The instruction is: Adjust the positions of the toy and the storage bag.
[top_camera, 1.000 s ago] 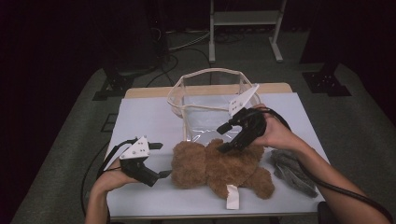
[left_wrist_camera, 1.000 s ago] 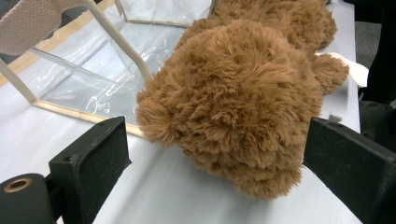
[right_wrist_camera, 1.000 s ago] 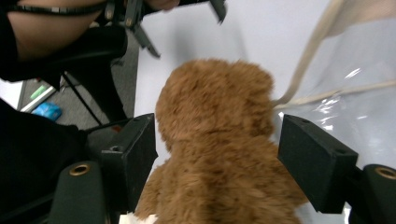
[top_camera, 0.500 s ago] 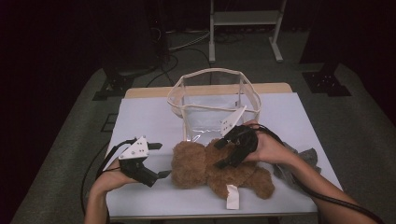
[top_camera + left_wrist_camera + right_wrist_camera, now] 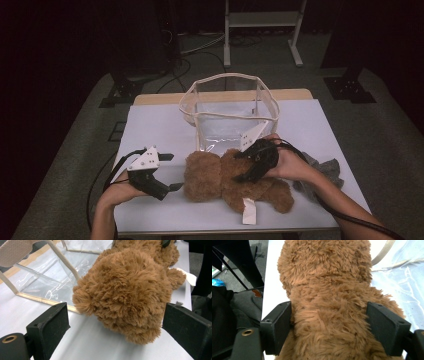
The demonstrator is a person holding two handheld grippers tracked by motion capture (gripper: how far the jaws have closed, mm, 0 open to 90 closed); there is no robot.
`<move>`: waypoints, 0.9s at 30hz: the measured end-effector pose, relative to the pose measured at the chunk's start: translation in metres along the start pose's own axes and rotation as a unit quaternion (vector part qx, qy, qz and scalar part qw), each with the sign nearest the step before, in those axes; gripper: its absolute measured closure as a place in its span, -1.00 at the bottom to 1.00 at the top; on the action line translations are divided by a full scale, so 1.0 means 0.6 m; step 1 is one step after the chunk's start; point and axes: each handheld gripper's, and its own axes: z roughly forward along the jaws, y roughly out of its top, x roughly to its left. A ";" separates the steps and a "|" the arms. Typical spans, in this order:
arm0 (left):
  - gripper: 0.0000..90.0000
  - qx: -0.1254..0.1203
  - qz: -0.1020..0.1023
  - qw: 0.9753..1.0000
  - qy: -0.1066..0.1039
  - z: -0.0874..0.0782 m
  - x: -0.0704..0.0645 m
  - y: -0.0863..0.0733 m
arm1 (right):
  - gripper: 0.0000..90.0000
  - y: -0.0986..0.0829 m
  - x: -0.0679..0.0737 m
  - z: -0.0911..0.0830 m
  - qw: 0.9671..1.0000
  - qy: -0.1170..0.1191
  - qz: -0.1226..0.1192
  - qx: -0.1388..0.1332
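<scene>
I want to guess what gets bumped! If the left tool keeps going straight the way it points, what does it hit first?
Most likely the teddy bear's fluffy head, straight ahead between the open left tool's black jaws, not touching yet.

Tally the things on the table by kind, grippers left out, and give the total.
Brown plush bear: 1
Clear plastic bin: 1
Grey cloth: 1
Total: 3

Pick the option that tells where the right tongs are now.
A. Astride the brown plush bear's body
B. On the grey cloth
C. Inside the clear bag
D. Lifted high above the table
A: in the right gripper view the right tongs have a jaw at each side of the plush bear, which lies on the table.
</scene>
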 end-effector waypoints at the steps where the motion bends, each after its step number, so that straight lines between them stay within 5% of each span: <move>1: -0.86 0.000 0.000 1.000 0.000 0.000 0.000 0.000 | -0.56 -0.002 -0.001 0.002 1.000 0.001 0.000 0.000; 27: -0.86 -0.004 -0.004 1.000 0.003 -0.001 0.005 -0.005 | -0.71 -0.014 0.003 0.041 1.000 -0.012 0.001 0.027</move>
